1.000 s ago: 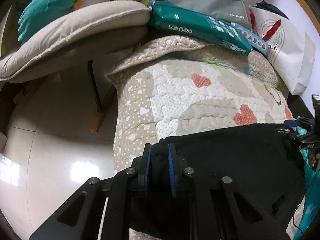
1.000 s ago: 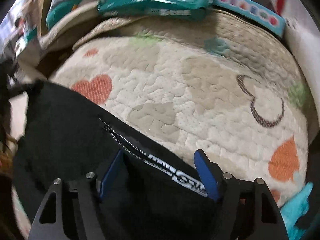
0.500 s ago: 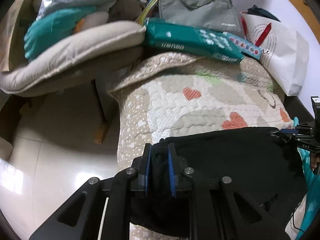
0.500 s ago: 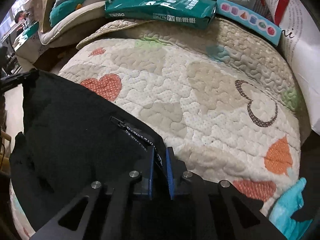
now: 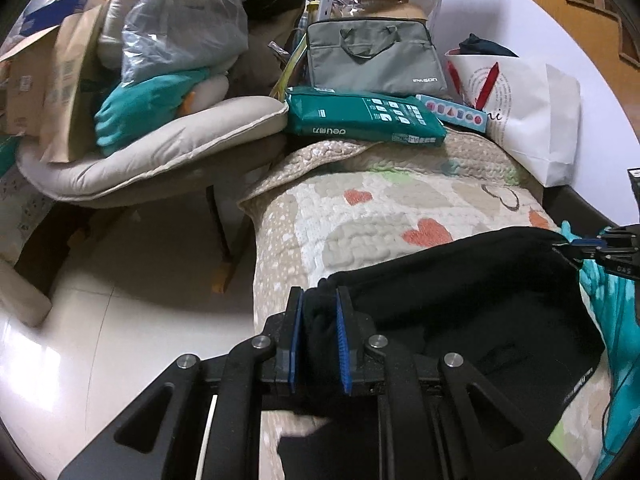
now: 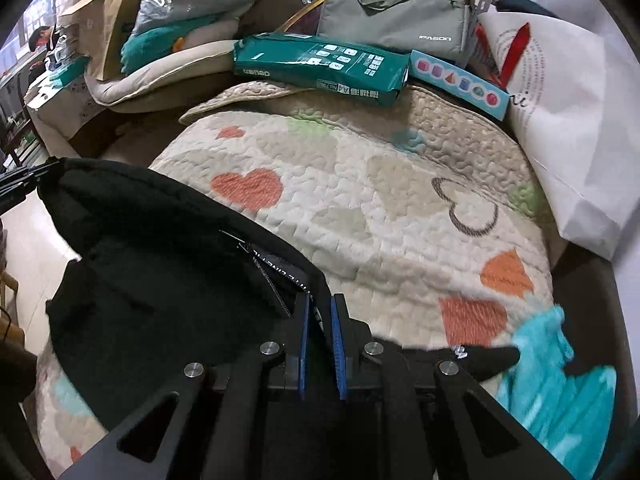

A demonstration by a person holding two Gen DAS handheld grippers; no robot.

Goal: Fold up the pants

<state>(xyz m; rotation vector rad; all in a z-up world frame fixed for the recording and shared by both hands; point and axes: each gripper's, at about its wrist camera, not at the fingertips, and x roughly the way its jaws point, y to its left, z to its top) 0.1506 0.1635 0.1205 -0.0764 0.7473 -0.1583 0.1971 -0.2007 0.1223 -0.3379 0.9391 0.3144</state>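
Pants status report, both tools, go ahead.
Left tool shut on black pants. Right tool shut on the opposite edge. Pants stretched between them over heart-print quilt. Nothing in the way.

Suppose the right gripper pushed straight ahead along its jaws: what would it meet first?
The right gripper, already shut on the black pants, would probably meet the heart-patterned quilt first; the green paper pack lies farther on. Depth is unclear.

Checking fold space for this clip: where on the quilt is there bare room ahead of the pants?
Free: the quilt between the black pants and the green paper pack, across to the white bag. Crowded: the far edge, with the pack, a blue box and a grey laptop bag; a teal cloth near right.
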